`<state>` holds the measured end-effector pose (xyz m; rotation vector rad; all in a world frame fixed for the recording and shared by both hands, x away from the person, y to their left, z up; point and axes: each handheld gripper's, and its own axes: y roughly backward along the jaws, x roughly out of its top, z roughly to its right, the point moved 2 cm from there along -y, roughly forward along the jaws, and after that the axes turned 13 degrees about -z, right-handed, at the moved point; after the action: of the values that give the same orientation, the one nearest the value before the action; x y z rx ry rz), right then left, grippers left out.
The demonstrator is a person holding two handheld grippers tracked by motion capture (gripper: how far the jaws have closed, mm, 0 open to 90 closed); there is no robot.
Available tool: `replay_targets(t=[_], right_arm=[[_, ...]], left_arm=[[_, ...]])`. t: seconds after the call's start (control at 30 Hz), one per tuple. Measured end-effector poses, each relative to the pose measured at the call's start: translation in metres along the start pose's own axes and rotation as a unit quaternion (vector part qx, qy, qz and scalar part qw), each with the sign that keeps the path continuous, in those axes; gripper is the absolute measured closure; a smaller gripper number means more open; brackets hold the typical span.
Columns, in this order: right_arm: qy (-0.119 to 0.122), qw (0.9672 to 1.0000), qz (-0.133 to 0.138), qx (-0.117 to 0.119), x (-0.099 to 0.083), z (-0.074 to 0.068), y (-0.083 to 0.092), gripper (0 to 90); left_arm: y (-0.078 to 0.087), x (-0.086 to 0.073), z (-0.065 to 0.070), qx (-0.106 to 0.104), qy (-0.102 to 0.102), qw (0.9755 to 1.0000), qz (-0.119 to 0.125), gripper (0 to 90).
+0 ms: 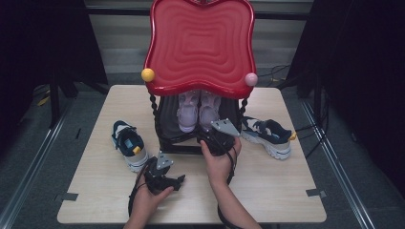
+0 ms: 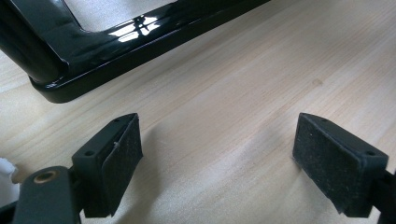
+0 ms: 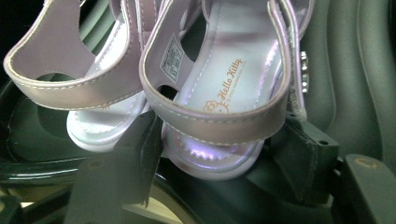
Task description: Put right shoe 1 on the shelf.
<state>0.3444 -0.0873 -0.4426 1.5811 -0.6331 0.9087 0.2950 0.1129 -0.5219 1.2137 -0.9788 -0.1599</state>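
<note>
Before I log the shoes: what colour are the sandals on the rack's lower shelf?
Pale shiny lilac sandals, clearest in the right gripper view.

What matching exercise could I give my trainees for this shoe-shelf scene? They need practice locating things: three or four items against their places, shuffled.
Items:
1. lilac sandals
2. left gripper
3. sneaker with yellow tab
4. yellow ball

Places:
A. on the table left of the black rack
B. on the red tray's left corner
C. on the lower shelf under the red tray
D. open over bare table

Pairs: 1-C, 2-D, 3-A, 4-B
</note>
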Motion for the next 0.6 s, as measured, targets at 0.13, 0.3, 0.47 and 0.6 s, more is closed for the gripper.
replay_targets(t=[0.13, 0.3, 0.47, 0.6], right_arm=[[0.006, 0.9999, -0.002, 0.014, 0.000, 0.002, 0.004, 28.1], [0.007, 0.9998, -0.004, 0.021, -0.004, 0.006, 0.009, 27.9], [0.036, 0.9988, -0.011, 0.031, -0.011, 0.014, 0.018, 26.8], [0.070, 0.9970, -0.009, 0.032, -0.018, 0.014, 0.028, 26.9]], left_arm=[[0.000, 0.000, 0.000, 0.000, 0.001, 1.0000, -0.001, 15.1], [0.000, 0.000, 0.000, 0.000, 0.001, 1.0000, 0.000, 15.2], [0.000, 0.000, 0.000, 0.000, 0.000, 1.0000, -0.001, 15.2], [0.000, 0.000, 0.000, 0.000, 0.000, 1.0000, 0.000, 15.2]])
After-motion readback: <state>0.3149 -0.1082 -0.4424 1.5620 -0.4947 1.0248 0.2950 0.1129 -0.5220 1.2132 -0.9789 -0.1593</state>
